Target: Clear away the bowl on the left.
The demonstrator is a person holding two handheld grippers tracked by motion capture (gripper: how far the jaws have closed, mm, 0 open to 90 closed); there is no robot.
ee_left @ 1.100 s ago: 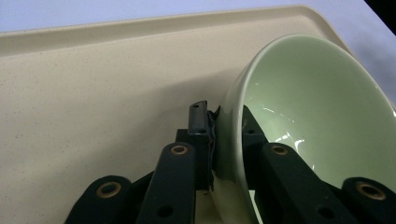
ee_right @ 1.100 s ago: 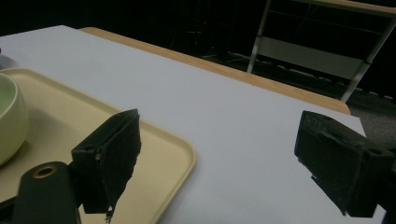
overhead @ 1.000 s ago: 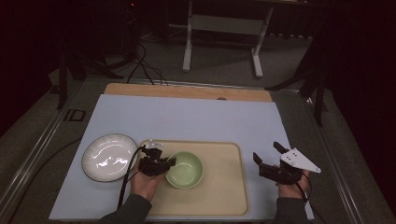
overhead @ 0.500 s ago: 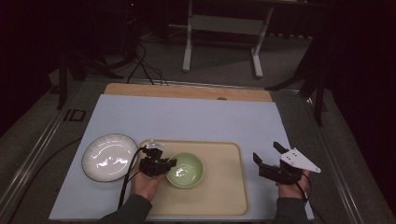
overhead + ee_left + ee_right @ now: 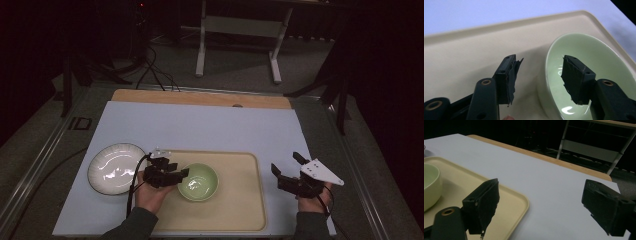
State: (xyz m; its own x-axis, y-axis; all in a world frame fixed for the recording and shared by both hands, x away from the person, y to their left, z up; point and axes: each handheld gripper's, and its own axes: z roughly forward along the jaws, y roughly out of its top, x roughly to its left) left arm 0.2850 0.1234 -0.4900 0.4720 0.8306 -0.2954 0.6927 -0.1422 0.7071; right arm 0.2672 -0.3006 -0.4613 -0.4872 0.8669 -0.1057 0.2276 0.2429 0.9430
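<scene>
You are holding the left hand-held gripper (image 5: pixel 181 173) at the left rim of the green bowl (image 5: pixel 199 182), and its jaws have just been opening. In the left gripper view they are standing apart, one outside the bowl (image 5: pixel 589 75) over the tray (image 5: pixel 469 62) and the other inside it above the glossy inner wall. The rim is lying between them, and neither pad is pressing on it.

The bowl is sitting upright on the cream tray (image 5: pixel 240 200), in the tray's left half, nearer the far edge than the near one. The tray is lying on the pale blue surface (image 5: pixel 200 125), toward its near side.

A white plate (image 5: pixel 116 168) is resting on the surface just left of the tray, beside your left hand (image 5: pixel 150 192). The cable from the left hand-held gripper is curving down past the plate's right edge.

You are holding the right hand-held gripper (image 5: pixel 287 170) off to the right, well apart from the bowl, near the surface's right edge and just right of the tray. Its jaws are standing wide apart with nothing between them. In the right gripper view they are framing bare surface (image 5: pixel 549 185), with the tray's corner (image 5: pixel 519 202) and the bowl's side (image 5: pixel 431 187) showing at the left.
</scene>
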